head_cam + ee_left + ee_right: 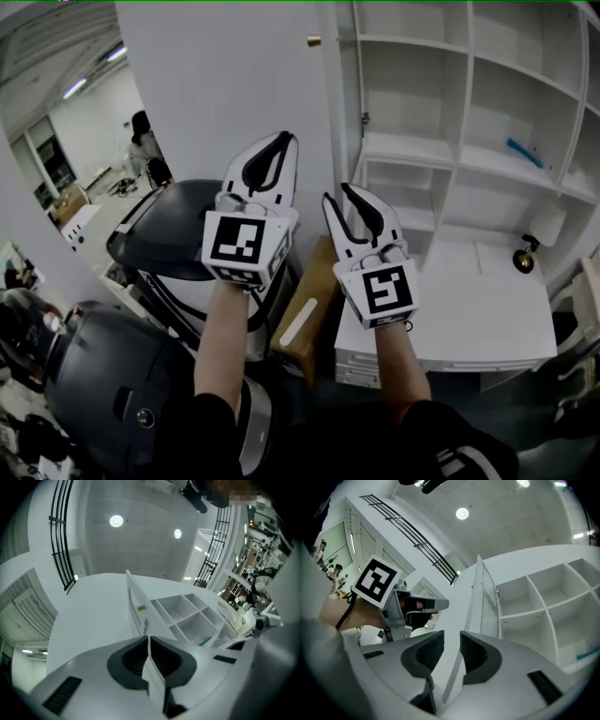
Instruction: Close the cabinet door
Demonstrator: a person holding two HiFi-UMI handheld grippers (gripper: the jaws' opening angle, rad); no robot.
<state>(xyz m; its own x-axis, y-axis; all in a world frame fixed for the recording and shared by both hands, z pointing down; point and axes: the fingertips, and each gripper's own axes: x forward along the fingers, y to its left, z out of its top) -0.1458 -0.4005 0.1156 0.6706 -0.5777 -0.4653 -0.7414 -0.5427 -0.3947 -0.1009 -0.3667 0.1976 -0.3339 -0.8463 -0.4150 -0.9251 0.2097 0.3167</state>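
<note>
The white cabinet door (225,84) stands swung open, with a small brass knob (313,40) near its free edge. To its right is the open white cabinet (427,159), with bare shelves. Both grippers are raised in front of the door. My left gripper (279,141) is shut with nothing in it and points up at the door face (93,616), left of the knob (140,607). My right gripper (337,193) is open, close to the door's free edge. In the right gripper view that edge (474,597) lines up with the gap of my right gripper (452,641); the pads do not press on it.
Dark grey rounded machines (159,234) (103,384) stand at lower left. A cardboard box (305,323) leans beside a white drawer unit (469,319). A blue item (525,153) lies on a shelf, and a small black and brass object (523,258) on the ledge. A person (142,141) stands far off.
</note>
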